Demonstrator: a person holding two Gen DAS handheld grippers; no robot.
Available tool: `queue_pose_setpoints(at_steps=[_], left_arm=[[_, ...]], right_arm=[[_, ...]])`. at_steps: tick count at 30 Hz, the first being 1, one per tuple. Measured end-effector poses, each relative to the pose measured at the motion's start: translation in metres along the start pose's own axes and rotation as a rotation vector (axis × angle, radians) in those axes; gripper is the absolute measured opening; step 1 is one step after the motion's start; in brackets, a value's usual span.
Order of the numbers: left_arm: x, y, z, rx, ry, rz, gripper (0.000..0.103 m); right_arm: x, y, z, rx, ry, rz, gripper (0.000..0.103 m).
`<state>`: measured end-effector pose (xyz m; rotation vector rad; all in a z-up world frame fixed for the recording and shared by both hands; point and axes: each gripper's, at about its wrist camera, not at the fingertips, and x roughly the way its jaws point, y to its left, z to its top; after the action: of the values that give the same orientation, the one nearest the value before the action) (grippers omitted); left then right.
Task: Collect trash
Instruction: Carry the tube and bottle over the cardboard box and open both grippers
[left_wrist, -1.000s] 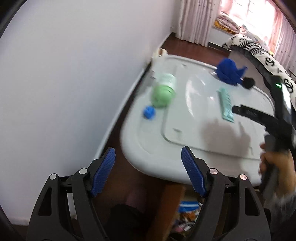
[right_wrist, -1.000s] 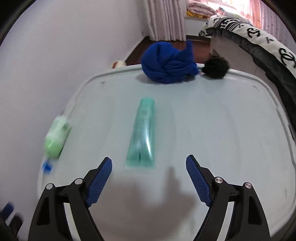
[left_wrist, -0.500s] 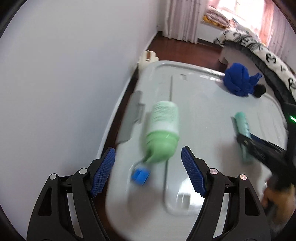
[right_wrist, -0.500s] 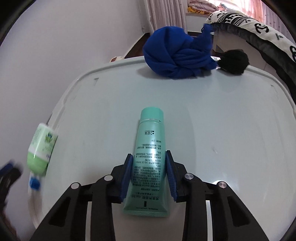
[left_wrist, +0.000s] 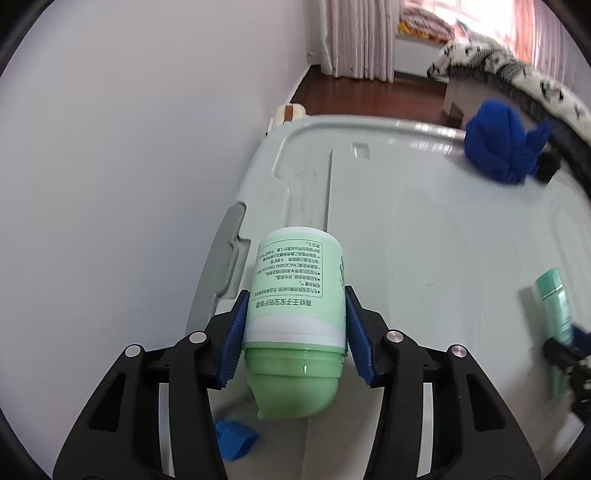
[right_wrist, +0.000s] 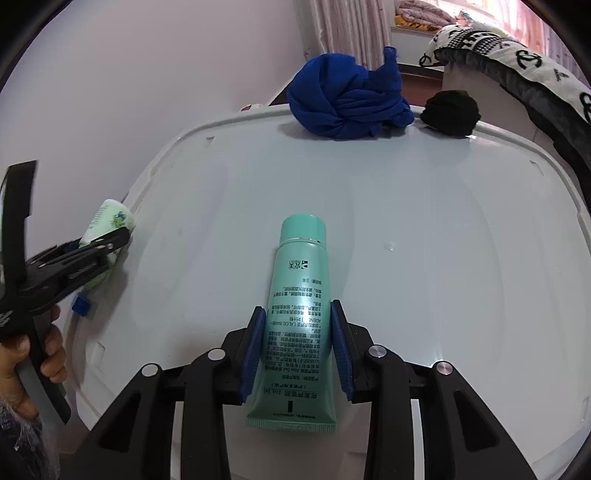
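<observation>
Your left gripper (left_wrist: 293, 332) has just closed onto the bottle (left_wrist: 295, 314); right gripper (right_wrist: 297, 354) already clamps the tube (right_wrist: 295, 325) — both look ready to lift.

Blue cap (left_wrist: 236, 439) — half behind finger

Green bottle (left_wrist: 295, 317): glossy plastic, printed paper-like label. Teal tube (right_wrist: 295, 332): soft plastic, satin sheen. Bin lid (right_wrist: 424, 229): smooth pale plastic, semi-gloss. Gripper pads (left_wrist: 236, 332): ribbed blue, rubbery; arms matt black plastic, metal pins. Blue bundle (right_wrist: 347, 99): matt cloth.
</observation>
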<state>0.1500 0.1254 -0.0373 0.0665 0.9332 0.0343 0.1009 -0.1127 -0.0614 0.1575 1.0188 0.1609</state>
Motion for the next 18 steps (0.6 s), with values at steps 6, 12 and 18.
queue_pose_setpoints(at_steps=[6, 12, 18], left_arm=[[-0.079, -0.005, 0.006, -0.033, -0.134, -0.108, 0.048], [-0.158, -0.033, -0.027, -0.032, -0.183, -0.195, 0.048], [-0.213, -0.058, -0.083, -0.049, -0.193, -0.235, 0.049]], right_arm=[[-0.009, -0.007, -0.002, 0.049, -0.008, 0.020, 0.035], [-0.067, -0.015, -0.023, 0.085, -0.067, 0.074, 0.035], [-0.153, -0.029, -0.070, 0.078, -0.157, 0.093, 0.035]])
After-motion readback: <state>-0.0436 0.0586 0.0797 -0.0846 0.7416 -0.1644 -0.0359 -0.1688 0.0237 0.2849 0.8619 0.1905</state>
